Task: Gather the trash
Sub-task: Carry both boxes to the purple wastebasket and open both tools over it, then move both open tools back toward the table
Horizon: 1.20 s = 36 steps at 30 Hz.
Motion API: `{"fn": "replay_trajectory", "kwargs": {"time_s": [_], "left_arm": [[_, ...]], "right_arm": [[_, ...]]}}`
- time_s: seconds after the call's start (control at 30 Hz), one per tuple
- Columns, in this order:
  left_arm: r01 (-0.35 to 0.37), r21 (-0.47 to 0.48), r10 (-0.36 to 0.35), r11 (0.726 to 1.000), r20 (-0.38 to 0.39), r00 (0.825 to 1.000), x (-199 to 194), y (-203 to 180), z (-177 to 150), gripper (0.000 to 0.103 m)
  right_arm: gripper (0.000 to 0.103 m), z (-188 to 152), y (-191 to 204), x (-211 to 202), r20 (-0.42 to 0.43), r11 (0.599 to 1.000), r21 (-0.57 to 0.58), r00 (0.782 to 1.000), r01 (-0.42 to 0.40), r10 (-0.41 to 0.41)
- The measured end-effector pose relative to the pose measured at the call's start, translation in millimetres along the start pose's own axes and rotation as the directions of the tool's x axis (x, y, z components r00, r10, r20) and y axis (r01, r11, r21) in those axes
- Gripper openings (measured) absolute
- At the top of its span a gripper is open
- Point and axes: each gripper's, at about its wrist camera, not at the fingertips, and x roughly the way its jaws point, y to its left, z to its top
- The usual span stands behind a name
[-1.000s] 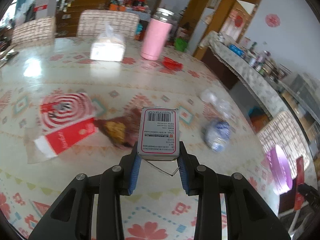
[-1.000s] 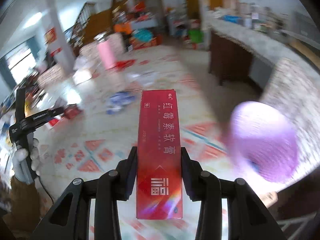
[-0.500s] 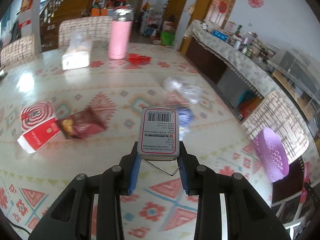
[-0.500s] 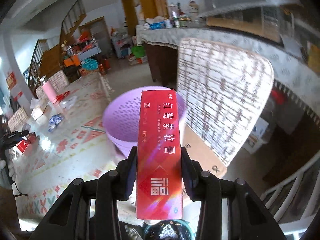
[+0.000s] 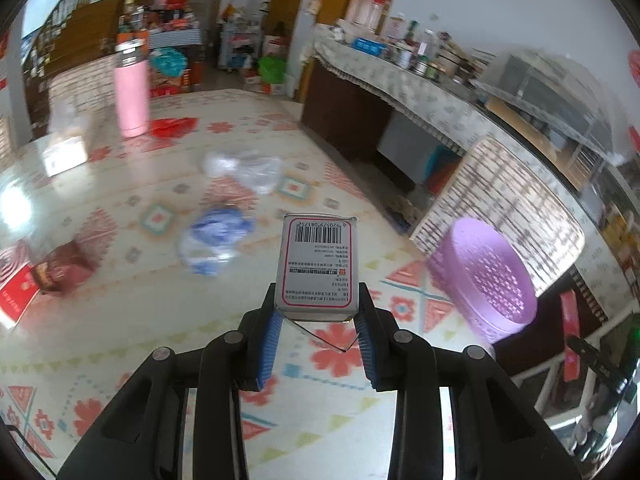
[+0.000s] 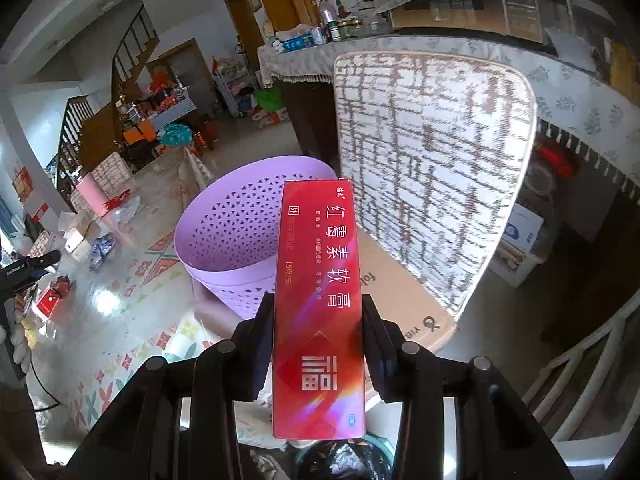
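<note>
Your right gripper (image 6: 318, 320), clamping the long red cardboard box (image 6: 318, 304) lengthwise, sits nearer the lilac perforated plastic basket (image 6: 240, 232) at the table's edge than your left gripper (image 5: 316, 320), clamping the small white barcoded box (image 5: 318, 268).

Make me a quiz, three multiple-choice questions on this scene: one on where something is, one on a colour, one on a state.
1. Where is the basket?
A. on the table's edge by the chair
B. on the floor
C. on the counter

2. What colour is the bottle?
A. green
B. pink
C. black

3. What is the right gripper doing?
A. open, empty
B. shut, empty
C. shut on the red box

A: it stands at the table's edge, chair back beside it.
B: pink body, metal lid.
C: both fingers press its sides.
</note>
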Motion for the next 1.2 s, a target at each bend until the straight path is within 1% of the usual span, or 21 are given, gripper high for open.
{"fn": "replay_trajectory", "kwargs": {"time_s": [0.13, 0.27, 0.33, 0.43, 0.53, 0.67, 0.73, 0.77, 0.8, 0.83, 0.87, 0.9, 0.93, 1.0, 1.07, 1.13, 1.2], "left_arm": [[0.063, 0.048, -0.063, 0.997, -0.016, 0.998, 8, -35, 7, 0.033], [0.139, 0.098, -0.136, 0.986, -0.034, 0.990, 22, -74, 20, 0.033], [0.172, 0.112, -0.168, 0.979, -0.048, 0.985, 31, -92, 27, 0.033], [0.239, 0.123, -0.229, 0.963, -0.087, 0.969, 50, -121, 39, 0.033], [0.273, 0.167, -0.253, 0.948, -0.131, 0.959, 71, -156, 47, 0.033], [0.301, 0.204, -0.266, 0.932, -0.180, 0.947, 96, -190, 53, 0.034], [0.290, 0.215, -0.253, 0.933, -0.181, 0.950, 106, -199, 56, 0.039], [0.271, 0.215, -0.236, 0.938, -0.175, 0.956, 110, -202, 57, 0.052], [0.256, 0.213, -0.224, 0.943, -0.165, 0.961, 109, -201, 57, 0.065], [0.237, 0.211, -0.209, 0.948, -0.147, 0.967, 108, -200, 57, 0.069], [0.216, 0.213, -0.195, 0.953, -0.117, 0.974, 103, -196, 56, 0.075], [0.201, 0.218, -0.183, 0.955, -0.100, 0.978, 99, -193, 54, 0.079], [0.185, 0.222, -0.169, 0.957, -0.089, 0.982, 96, -190, 54, 0.080], [0.150, 0.236, -0.137, 0.960, -0.070, 0.988, 89, -181, 51, 0.081], [0.125, 0.234, -0.113, 0.964, -0.063, 0.992, 83, -169, 47, 0.082], [0.122, 0.223, -0.109, 0.967, -0.070, 0.992, 78, -158, 43, 0.082], [0.092, 0.227, -0.077, 0.969, -0.074, 0.994, 73, -148, 37, 0.082]], "right_arm": [[0.044, 11, 13, 7, 0.016, 0.999, -0.012, 0.999, -0.045, 0.045], [0.044, 26, 29, 19, 0.036, 0.996, -0.026, 0.995, -0.088, 0.089], [0.044, 33, 34, 26, 0.044, 0.995, -0.030, 0.995, -0.093, 0.094], [0.044, 44, 40, 40, 0.048, 0.994, -0.021, 0.993, -0.106, 0.107], [0.044, 55, 40, 52, 0.045, 0.994, -0.004, 0.993, -0.107, 0.107], [0.044, 70, 36, 70, 0.032, 0.995, 0.014, 0.994, -0.102, 0.101], [0.045, 78, 33, 79, 0.042, 0.996, 0.016, 0.995, -0.087, 0.086], [0.048, 82, 32, 84, 0.039, 0.997, 0.016, 0.996, -0.076, 0.075], [0.056, 84, 30, 89, 0.029, 0.998, 0.023, 0.998, -0.056, 0.055], [0.060, 85, 29, 91, 0.027, 0.998, 0.030, 0.998, -0.054, 0.053], [0.060, 85, 29, 90, 0.031, 0.997, 0.035, 0.998, -0.064, 0.063], [0.061, 84, 29, 88, 0.035, 0.997, 0.035, 0.997, -0.075, 0.074], [0.065, 81, 31, 86, 0.042, 0.996, 0.029, 0.996, -0.082, 0.081], [0.070, 77, 33, 83, 0.050, 0.997, 0.019, 0.996, -0.079, 0.078], [0.070, 72, 39, 81, 0.047, 0.996, 0.002, 0.995, -0.085, 0.085], [0.070, 69, 47, 81, 0.037, 0.995, -0.009, 0.994, -0.101, 0.101], [0.070, 66, 55, 78, 0.035, 0.993, -0.020, 0.993, -0.115, 0.116]]}}
